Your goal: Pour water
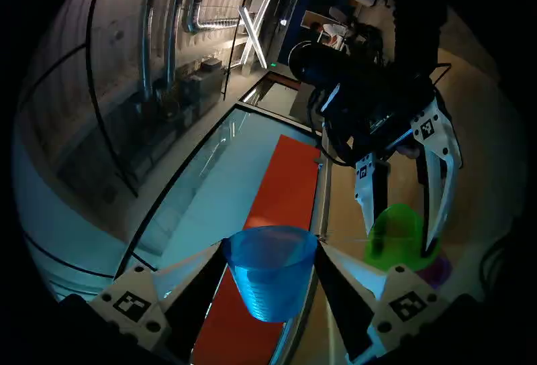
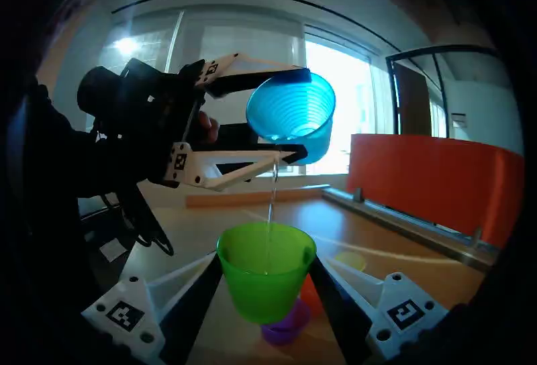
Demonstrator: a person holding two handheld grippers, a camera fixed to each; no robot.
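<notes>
In the left gripper view my left gripper (image 1: 270,257) is shut on a ribbed blue cup (image 1: 268,288). The right gripper view shows that blue cup (image 2: 292,113) tipped over, held high by the left gripper (image 2: 303,113). A thin stream of water (image 2: 271,194) falls from its rim into a green cup (image 2: 265,281). My right gripper (image 2: 265,264) is shut on the green cup, upright just above the wooden table (image 2: 376,244). From the left gripper view the right gripper (image 1: 398,239) holds the green cup (image 1: 396,234) below and to the right.
A purple cup (image 2: 287,326), an orange object (image 2: 311,296) and a yellow object (image 2: 350,259) sit on the table under and behind the green cup. An orange partition (image 2: 436,177) runs along the table's far edge beside tall windows (image 2: 349,96). A person's dark sleeve (image 2: 60,157) is at left.
</notes>
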